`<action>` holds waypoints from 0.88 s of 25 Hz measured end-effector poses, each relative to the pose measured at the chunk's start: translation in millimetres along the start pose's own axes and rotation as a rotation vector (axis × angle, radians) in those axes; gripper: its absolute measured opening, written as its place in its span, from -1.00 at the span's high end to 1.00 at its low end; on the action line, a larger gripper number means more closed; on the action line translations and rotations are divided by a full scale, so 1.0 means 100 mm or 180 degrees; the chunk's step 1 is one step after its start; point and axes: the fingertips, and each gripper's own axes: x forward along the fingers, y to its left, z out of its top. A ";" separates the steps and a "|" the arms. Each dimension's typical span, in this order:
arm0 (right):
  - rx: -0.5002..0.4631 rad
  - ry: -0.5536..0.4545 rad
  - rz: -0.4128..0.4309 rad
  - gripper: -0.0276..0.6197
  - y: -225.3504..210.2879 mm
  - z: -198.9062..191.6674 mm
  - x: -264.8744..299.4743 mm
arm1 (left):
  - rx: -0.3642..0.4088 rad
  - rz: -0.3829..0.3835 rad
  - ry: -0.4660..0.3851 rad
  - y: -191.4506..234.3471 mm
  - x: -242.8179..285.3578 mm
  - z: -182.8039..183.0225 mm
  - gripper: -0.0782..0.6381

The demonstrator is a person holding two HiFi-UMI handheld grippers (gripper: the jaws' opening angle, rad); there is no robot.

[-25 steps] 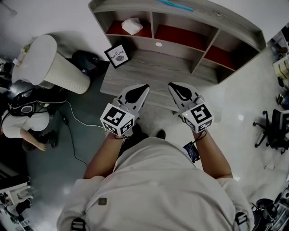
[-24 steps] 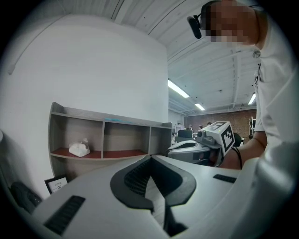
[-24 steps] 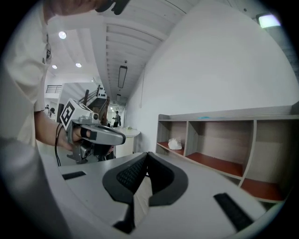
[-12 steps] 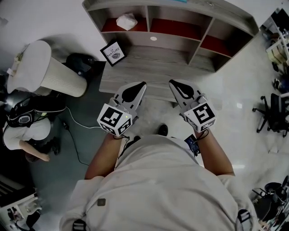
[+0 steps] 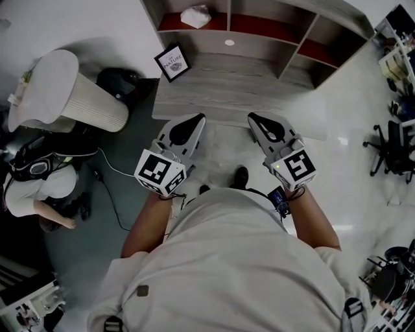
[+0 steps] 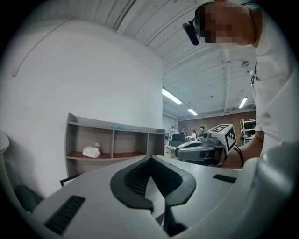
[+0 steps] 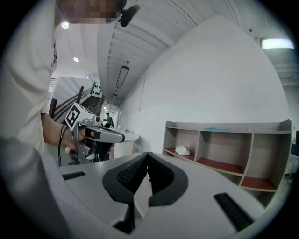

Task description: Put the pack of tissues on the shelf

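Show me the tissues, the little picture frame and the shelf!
pack of tissues (image 5: 195, 16): head view, middle of the white pack.
picture frame (image 5: 172, 62): head view, centre of its printed face.
shelf (image 7: 198, 145): right gripper view, upright divider between two compartments.

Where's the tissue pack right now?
Head view, top: the pack of tissues lies in the left compartment of the shelf, on its red floor, beyond the framed picture.

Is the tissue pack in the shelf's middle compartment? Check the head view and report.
No, the tissue pack lies in the left end compartment of the shelf, not the middle one.
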 end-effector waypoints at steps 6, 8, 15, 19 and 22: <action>0.0041 0.0047 -0.0091 0.85 0.50 0.04 -0.01 | 0.0008 -0.0057 -0.0009 0.04 -0.53 -0.04 0.74; -0.0034 0.0009 -0.0098 0.85 0.65 0.06 -0.02 | 0.0011 -0.0076 0.0008 0.05 -0.70 -0.07 0.74; -0.0020 0.0043 -0.0132 0.85 1.15 0.03 -0.09 | 0.0003 -0.0081 0.0040 0.06 -1.22 -0.15 0.74; 0.0041 0.0081 -0.0152 0.85 1.39 0.02 -0.12 | -0.0016 -0.0083 0.0047 0.06 -1.42 -0.18 0.74; 0.0128 0.0143 -0.0219 0.85 1.51 0.03 -0.16 | -0.0021 -0.0051 0.0041 0.07 -1.54 -0.18 0.74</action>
